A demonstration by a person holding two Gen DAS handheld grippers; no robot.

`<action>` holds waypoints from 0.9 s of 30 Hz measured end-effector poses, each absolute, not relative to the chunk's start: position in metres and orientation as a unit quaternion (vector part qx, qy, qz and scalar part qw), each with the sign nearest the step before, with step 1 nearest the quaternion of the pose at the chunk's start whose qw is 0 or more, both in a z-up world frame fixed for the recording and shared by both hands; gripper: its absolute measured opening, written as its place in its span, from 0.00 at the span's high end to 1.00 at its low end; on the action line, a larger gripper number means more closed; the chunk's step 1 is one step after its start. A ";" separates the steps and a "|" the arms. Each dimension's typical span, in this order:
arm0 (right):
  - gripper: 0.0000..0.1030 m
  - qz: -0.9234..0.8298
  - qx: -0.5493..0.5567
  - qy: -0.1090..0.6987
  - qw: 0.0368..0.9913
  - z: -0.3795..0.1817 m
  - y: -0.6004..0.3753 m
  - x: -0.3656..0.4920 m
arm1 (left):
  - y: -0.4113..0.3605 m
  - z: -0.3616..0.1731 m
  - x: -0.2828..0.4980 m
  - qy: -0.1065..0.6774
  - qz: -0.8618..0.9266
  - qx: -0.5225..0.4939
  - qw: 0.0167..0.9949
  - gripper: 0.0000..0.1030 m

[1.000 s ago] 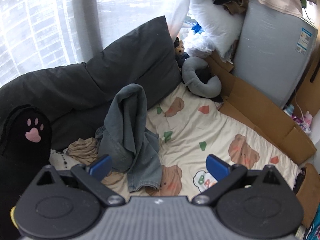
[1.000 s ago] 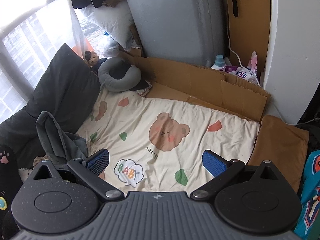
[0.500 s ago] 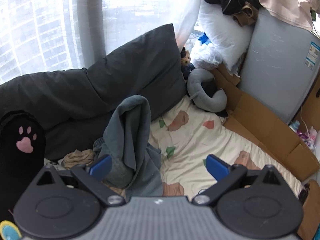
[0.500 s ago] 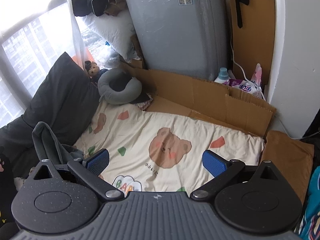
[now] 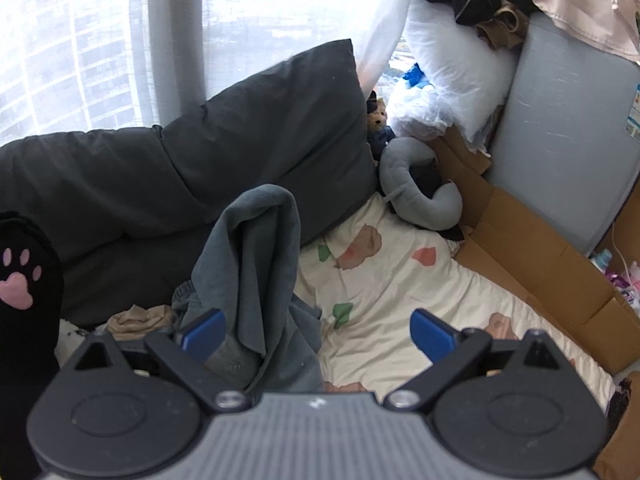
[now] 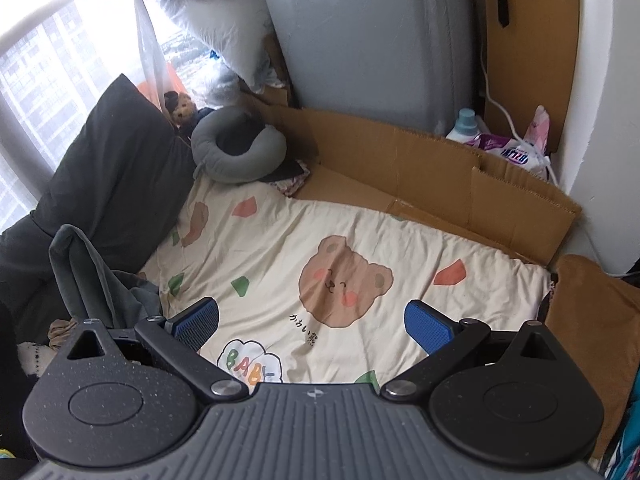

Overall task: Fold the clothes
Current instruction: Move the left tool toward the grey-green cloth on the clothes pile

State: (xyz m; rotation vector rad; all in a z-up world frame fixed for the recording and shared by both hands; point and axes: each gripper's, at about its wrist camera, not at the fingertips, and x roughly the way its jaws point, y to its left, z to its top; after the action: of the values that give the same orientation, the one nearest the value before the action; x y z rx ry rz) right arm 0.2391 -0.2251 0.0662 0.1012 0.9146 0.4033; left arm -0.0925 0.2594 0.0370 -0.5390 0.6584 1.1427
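Observation:
A dark grey-green garment is heaped in a peak against the black cushions, at the left edge of a cream bear-print blanket. My left gripper is open and close over the heap, its left pad near the cloth's lower folds. A tan garment lies crumpled left of the heap. In the right wrist view the same grey-green garment sits at far left, and my right gripper hangs open above the bear print on the blanket, holding nothing.
Black cushions line the window side. A grey neck pillow and a small teddy lie at the blanket's far end. Cardboard and a grey upright mattress border the right. A black paw-print plush stands at left.
The left gripper has moved forward and down toward the grey-green heap, which now looms larger. The right gripper has shifted slightly over the blanket. Both stay open.

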 end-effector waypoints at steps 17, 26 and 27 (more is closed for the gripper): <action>0.01 0.228 0.012 0.454 0.861 -0.011 -0.187 0.286 | 0.303 -0.016 -0.101 0.296 0.589 -0.255 0.708 0.01; 0.01 0.270 -0.001 0.441 0.856 -0.039 -0.164 0.296 | 0.330 -0.054 -0.114 0.270 0.612 -0.249 0.700 0.10; 0.01 0.275 0.000 0.439 0.855 -0.043 -0.162 0.297 | 0.333 -0.058 -0.115 0.266 0.617 -0.247 0.698 0.10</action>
State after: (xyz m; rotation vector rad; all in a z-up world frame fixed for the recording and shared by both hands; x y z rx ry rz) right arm 0.2972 -0.1622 -0.0428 -0.0010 0.9233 0.5772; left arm -0.1154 0.3333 -0.0581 -0.5498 0.5920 1.3765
